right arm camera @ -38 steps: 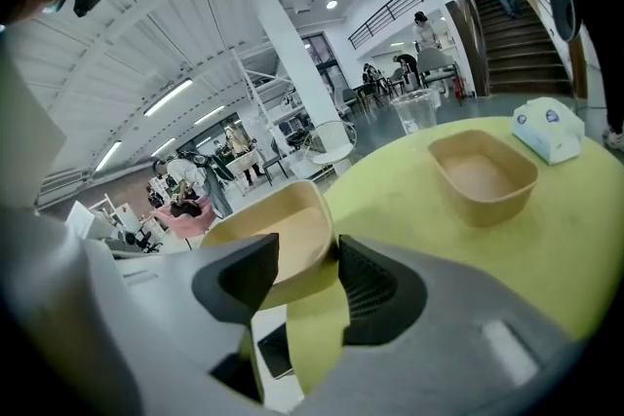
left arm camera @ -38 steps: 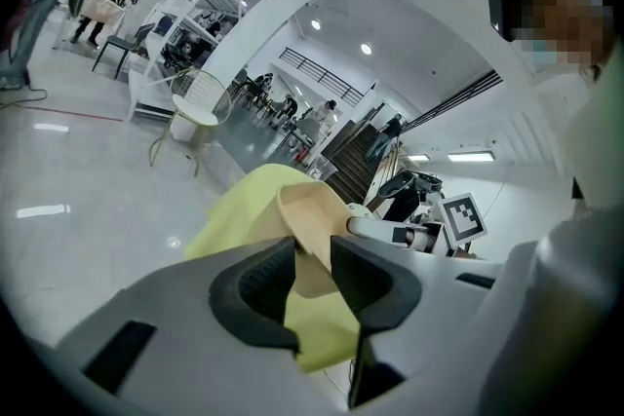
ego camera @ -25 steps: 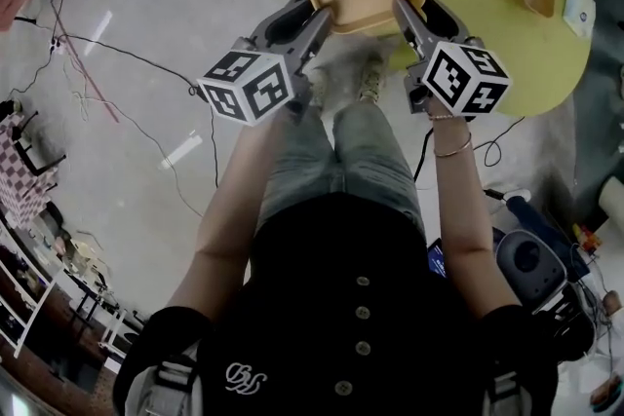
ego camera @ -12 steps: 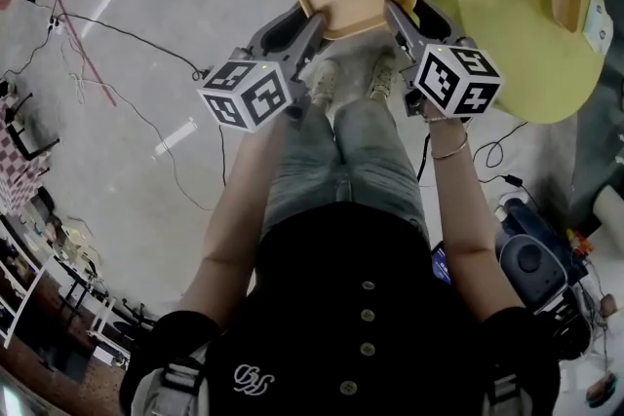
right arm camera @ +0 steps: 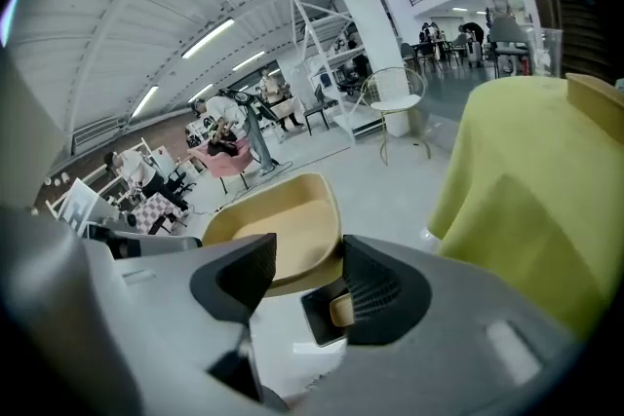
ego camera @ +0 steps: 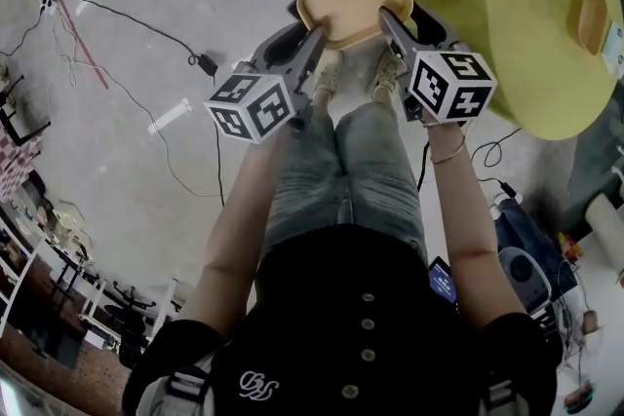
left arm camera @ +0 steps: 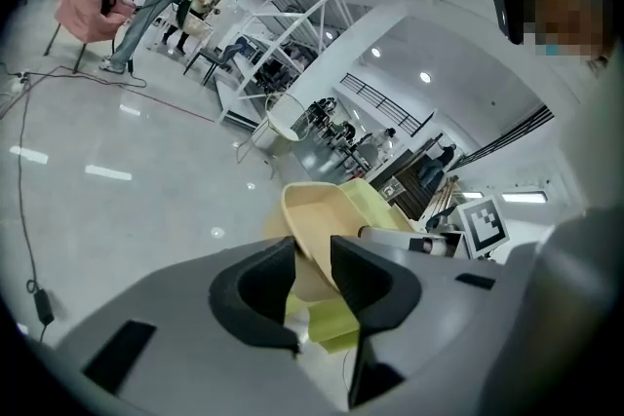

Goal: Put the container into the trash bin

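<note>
The main risk here is an uneven release. The right gripper (right arm camera: 307, 278) has its jaws opening, with the rim of the container (ego camera: 353, 0) between them and apparently touching both pads, while the left gripper (left arm camera: 312, 273) has its jaws narrow and clamped on the opposite wall. If one side lets go first, we expect the container to pivot on the other grip, tip, and land on the edge of the trash bin (right arm camera: 314, 317) or on the floor beside the person's shoes (ego camera: 331, 73). The container hangs directly above the bin. The dark opening below looks only slightly larger than the container, so alignment matters. The container is shallow, tan and empty, with its interior bare. The bin already holds a tan item (right arm camera: 340, 309) that we cannot identify, and it may stop the container from seating flat. A second tan container (ego camera: 592, 15) rests on the yellow-green table (ego camera: 507, 63), well apart.
</note>
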Demonstrator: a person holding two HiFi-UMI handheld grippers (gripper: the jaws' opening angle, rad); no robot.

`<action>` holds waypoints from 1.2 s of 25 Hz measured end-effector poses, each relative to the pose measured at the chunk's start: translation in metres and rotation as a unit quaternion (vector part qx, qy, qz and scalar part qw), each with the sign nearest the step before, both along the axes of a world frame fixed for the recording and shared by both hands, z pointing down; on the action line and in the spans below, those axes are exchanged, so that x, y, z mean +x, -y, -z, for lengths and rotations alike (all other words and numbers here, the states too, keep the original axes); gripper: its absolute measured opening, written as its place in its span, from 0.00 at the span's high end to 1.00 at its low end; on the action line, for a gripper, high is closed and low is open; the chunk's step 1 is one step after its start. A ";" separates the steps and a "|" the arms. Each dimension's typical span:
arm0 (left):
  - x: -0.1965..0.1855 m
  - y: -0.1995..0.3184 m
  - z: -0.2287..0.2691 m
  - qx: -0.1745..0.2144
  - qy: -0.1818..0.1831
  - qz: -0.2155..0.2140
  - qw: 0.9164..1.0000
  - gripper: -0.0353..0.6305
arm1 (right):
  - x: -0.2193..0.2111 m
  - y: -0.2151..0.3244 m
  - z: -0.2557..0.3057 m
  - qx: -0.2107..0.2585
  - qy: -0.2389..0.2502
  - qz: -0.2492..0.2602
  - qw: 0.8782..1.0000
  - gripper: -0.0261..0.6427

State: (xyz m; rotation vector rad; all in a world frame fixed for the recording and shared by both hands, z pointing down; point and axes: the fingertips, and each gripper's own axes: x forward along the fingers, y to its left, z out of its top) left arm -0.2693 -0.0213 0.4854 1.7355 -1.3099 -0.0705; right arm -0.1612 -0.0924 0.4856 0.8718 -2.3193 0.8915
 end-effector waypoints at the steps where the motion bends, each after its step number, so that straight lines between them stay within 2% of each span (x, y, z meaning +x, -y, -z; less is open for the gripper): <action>1: 0.002 -0.002 -0.006 -0.006 -0.001 -0.001 1.000 0.77 | 0.000 0.000 -0.006 -0.003 -0.004 0.006 1.000 0.66; 9: 0.012 -0.009 -0.054 -0.047 0.005 0.009 0.999 0.77 | 0.003 0.000 -0.051 -0.026 -0.027 0.032 0.999 0.65; 15: 0.017 -0.015 -0.076 -0.062 0.006 0.023 0.998 0.77 | 0.003 -0.001 -0.071 -0.039 -0.035 0.059 0.997 0.64; 20: 0.014 -0.012 -0.079 -0.057 0.013 0.035 0.998 0.77 | -0.002 0.005 -0.074 -0.035 -0.031 0.057 0.997 0.64; 24: 0.002 -0.008 -0.079 -0.051 0.031 0.043 0.997 0.73 | -0.003 0.013 -0.076 -0.028 -0.033 0.040 0.998 0.60; 30: -0.011 -0.006 -0.080 -0.050 0.027 0.039 0.998 0.72 | -0.009 0.015 -0.071 -0.025 -0.025 0.031 0.999 0.60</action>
